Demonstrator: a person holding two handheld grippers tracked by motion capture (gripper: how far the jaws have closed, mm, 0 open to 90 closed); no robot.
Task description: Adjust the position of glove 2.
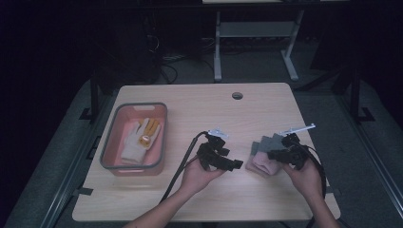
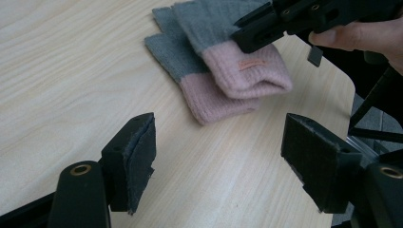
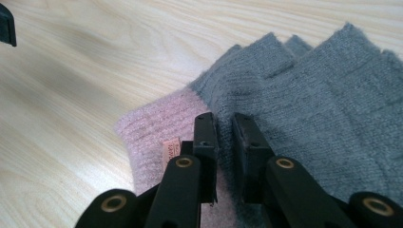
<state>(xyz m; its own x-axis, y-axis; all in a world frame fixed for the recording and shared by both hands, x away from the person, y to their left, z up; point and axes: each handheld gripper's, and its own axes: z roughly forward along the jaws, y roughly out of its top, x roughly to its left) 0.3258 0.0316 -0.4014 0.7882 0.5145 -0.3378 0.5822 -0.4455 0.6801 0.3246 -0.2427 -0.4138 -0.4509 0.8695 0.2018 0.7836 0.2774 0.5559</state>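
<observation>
- The right gripper [image 3: 224, 142], jaws pinched nearly together on the knit, grips a pair of gloves [image 3: 304, 109] at the pink cuff; the left gripper [image 2: 218, 161] waits wide just beside the gloves.
- Soft, light wool likely sags; the thick cuff looks the surest hold.
- Pale wooden surface [image 1: 199, 104]; beyond the gloves, a dim room.
</observation>
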